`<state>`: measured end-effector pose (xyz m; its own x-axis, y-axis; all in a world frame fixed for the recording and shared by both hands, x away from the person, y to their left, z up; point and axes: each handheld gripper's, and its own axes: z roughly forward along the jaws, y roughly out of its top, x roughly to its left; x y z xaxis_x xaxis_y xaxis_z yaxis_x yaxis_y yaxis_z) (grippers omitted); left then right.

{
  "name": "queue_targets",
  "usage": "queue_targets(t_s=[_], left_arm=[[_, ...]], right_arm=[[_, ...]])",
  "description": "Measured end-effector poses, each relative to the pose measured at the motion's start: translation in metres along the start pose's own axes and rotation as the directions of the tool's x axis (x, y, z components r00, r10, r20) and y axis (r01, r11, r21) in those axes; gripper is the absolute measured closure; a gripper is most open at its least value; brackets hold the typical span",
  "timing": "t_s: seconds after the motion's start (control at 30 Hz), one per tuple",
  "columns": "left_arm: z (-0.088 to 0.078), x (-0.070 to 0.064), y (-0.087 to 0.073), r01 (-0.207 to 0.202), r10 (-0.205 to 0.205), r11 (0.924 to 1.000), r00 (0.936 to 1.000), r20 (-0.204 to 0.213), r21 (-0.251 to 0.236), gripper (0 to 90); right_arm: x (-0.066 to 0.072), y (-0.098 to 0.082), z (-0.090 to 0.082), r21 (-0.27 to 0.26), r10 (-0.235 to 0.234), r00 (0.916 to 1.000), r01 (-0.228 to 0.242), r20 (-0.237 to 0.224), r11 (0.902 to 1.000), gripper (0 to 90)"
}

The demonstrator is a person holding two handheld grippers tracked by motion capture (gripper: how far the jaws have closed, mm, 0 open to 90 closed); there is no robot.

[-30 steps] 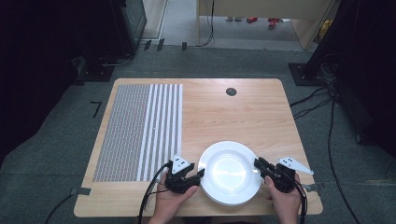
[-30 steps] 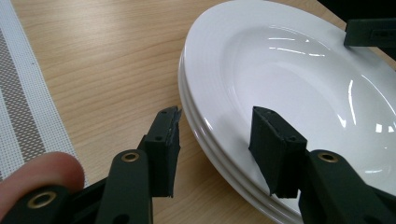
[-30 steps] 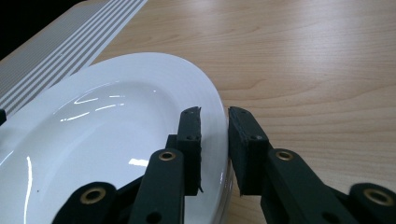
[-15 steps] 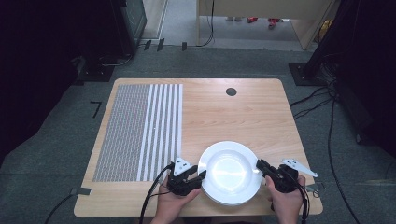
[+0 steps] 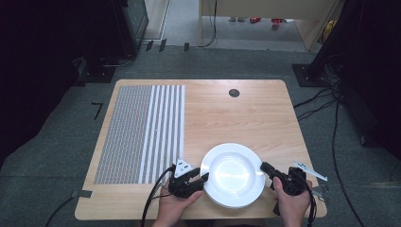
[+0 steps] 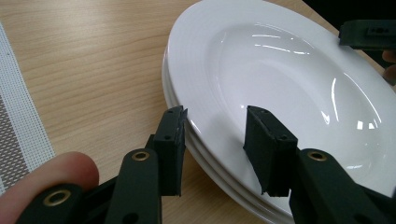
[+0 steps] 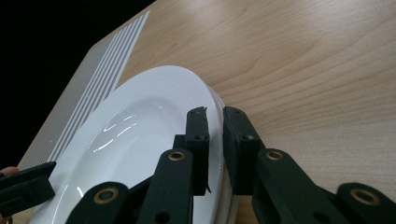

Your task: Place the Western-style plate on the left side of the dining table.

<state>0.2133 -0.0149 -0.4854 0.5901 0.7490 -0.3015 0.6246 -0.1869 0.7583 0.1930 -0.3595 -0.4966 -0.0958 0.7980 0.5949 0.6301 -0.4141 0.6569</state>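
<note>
plates (image 5: 232, 175): white stack, near table (image 5: 246, 118) edge, right of striped mat (image 5: 142, 132) | left gripper (image 6: 215, 128): jaws just narrowed, straddling rim, grip unclear | right gripper (image 7: 215, 122): pinched on rim | no readable writing

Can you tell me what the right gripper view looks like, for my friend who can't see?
The right gripper has its two black jaws pinched shut on the rim of the top white plate in a small stack on a wooden table. A striped mat lies behind the plates.
</note>
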Motion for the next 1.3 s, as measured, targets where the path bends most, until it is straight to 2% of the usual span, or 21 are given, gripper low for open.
queue_targets(t_s=[0.2, 0.43, 0.57, 0.77, 1.07, 1.17, 1.3], left_arm=[[-0.0002, 0.0032, 0.0, 0.013, -0.013, 0.9999, 0.9997, 0.019, 0.003, 60.3], [0.0018, 0.0027, -0.0017, 0.014, -0.014, 0.9999, 0.9997, 0.019, 0.009, 58.5], [0.0023, 0.003, -0.0018, 0.017, -0.017, 0.9998, 0.9996, 0.021, 0.01, 57.4], [0.0038, 0.0049, -0.002, 0.04, -0.041, 0.999, 0.9983, 0.041, 0.021, 54.4], [0.0035, 0.0066, -0.0022, 0.061, -0.062, 0.9979, 0.9964, 0.058, 0.023, 53.3], [0.0034, 0.0073, -0.0026, 0.064, -0.065, 0.9978, 0.9958, 0.064, 0.019, 53.2], [0.0033, 0.0077, -0.003, 0.062, -0.063, 0.998, 0.9958, 0.067, 0.016, 53.3]], right_arm=[[0.0001, -0.0005, 0.0007, 0.003, 0.006, 1.0, -0.006, 0.003, 1.0, 83.8], [-0.0003, 0.0006, -0.0019, -0.024, 0.03, 0.9982, -0.032, -0.052, 0.9992, 83.5], [-0.0012, -0.0005, 0.0002, -0.025, 0.044, 0.9971, -0.046, -0.062, 0.9986, 83.0], [-0.0011, -0.0008, 0.0003, -0.037, 0.031, 0.9971, -0.034, -0.069, 0.9987, 83.1], [-0.0003, -0.0001, -0.0003, -0.058, 0.04, 0.9901, -0.048, -0.135, 0.9972, 83.0], [0.0, -0.0004, 0.0008, -0.056, 0.047, 0.9852, -0.057, -0.165, 0.9968, 82.3], [0.0003, -0.0015, 0.003, -0.054, 0.045, 0.9838, -0.055, -0.173, 0.997, 81.7]])
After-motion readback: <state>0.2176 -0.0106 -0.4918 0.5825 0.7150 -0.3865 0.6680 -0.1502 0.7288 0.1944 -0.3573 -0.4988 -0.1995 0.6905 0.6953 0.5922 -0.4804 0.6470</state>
